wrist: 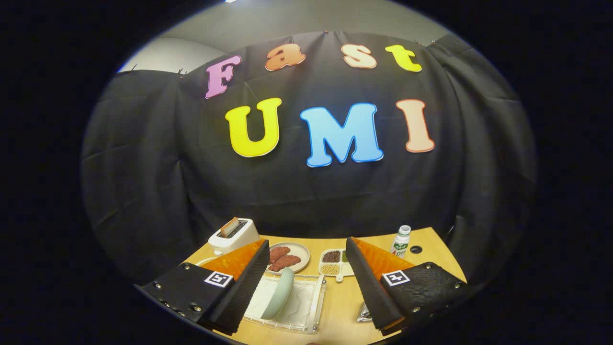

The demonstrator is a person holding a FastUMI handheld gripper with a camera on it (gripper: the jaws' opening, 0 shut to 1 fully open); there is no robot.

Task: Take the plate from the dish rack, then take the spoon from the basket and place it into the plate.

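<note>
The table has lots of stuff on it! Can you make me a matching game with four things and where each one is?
Things:
1. pale green plate
2. toaster
3. bottle
4. claw

Places:
A. beyond the right finger, by the table's far edge
B. open, holding nothing
C. standing on edge in the clear dish rack
D. beyond the left finger, with toast sticking up

Pairs: 1-C, 2-D, 3-A, 4-B

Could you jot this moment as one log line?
hand-held gripper: open, empty | plate: on edge in dish rack, between fingers | stage: approaching plate
</note>
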